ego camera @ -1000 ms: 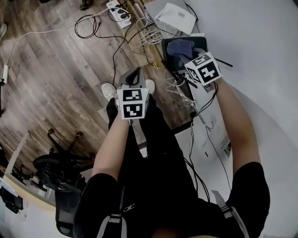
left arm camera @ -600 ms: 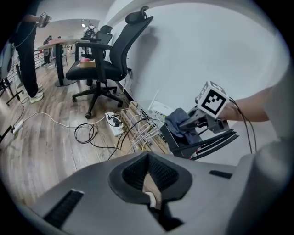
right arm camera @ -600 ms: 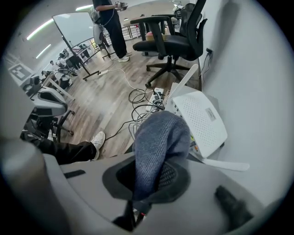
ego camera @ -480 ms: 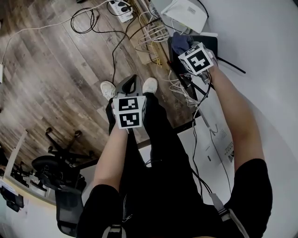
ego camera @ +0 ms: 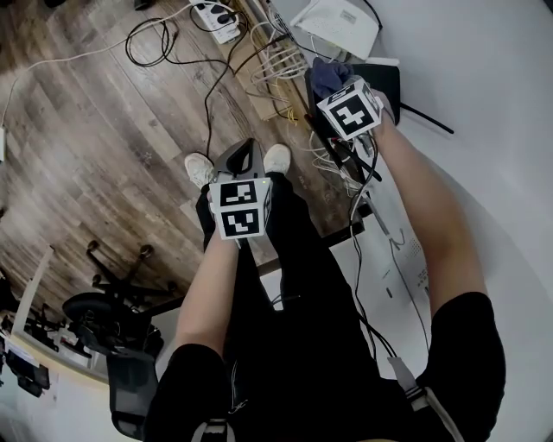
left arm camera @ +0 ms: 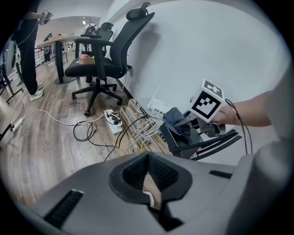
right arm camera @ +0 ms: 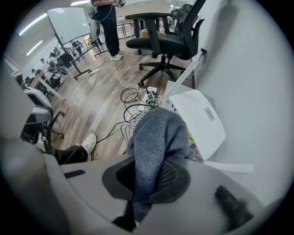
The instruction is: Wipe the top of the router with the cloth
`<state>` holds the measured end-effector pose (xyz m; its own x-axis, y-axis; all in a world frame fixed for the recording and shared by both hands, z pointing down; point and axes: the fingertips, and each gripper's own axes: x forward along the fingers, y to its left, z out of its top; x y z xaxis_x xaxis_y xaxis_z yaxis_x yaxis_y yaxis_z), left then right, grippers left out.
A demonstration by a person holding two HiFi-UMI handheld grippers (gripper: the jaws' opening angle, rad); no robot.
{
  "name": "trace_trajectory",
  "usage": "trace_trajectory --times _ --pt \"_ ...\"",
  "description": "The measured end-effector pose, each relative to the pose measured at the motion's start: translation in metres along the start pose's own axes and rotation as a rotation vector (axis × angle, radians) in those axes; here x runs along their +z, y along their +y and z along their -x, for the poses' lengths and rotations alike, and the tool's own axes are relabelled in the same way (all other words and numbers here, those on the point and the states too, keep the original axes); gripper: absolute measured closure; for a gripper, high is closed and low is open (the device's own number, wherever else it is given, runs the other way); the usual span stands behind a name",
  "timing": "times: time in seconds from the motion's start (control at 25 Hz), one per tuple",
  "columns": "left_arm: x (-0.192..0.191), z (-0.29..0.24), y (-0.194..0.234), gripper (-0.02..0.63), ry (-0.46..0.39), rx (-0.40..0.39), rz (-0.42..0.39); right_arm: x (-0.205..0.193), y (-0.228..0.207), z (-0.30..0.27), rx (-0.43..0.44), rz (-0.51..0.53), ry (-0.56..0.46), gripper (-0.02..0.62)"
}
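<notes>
My right gripper (ego camera: 333, 86) (right arm camera: 149, 183) is shut on a blue-grey knitted cloth (right arm camera: 158, 133) (ego camera: 324, 76) (left arm camera: 177, 120), which bulges out ahead of the jaws. It hovers over the far end of a black router (ego camera: 386, 79) (left arm camera: 181, 140) with long antennas. Just beyond lies a white perforated router (right arm camera: 202, 119) (ego camera: 339, 22) (left arm camera: 158, 107); the cloth overlaps its near-left edge in the right gripper view. I cannot tell whether the cloth touches either router. My left gripper (ego camera: 244, 154) (left arm camera: 148, 183) hangs over the floor near the person's shoes, jaws together and holding nothing.
Tangled white and black cables (ego camera: 281, 65) and a power strip (ego camera: 216, 15) lie on the wood floor left of the routers. A black office chair (left arm camera: 105, 59) (right arm camera: 165, 36) stands farther off, and a person (right arm camera: 105, 23) beyond it. A white wall (right arm camera: 257, 92) lies to the right.
My right gripper has carried the cloth forward along the black router toward the white one. The left gripper dropped back slightly, then stayed put.
</notes>
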<state>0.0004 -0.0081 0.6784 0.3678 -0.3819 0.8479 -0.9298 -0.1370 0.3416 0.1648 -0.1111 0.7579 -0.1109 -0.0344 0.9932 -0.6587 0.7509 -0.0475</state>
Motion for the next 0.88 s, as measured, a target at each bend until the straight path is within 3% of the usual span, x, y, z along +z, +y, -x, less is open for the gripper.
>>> trace_trajectory --times 0.4,0.6,0.76,0.88 --pt "0.000 0.002 -0.015 0.595 0.008 -0.009 -0.029 -0.022 -0.044 0.005 -0.036 -0.153 0.042 0.551" --pt "-0.008 0.000 -0.025 0.595 0.019 -0.016 -0.044 -0.051 -0.085 0.002 -0.120 -0.191 0.069 0.551" --pt "-0.008 -0.004 -0.029 0.595 0.016 -0.015 -0.054 -0.066 -0.105 0.004 -0.061 -0.263 0.031 0.551" --pt "-0.007 -0.007 -0.026 0.595 0.016 -0.010 -0.059 -0.074 -0.113 0.005 -0.076 -0.261 0.031 0.550"
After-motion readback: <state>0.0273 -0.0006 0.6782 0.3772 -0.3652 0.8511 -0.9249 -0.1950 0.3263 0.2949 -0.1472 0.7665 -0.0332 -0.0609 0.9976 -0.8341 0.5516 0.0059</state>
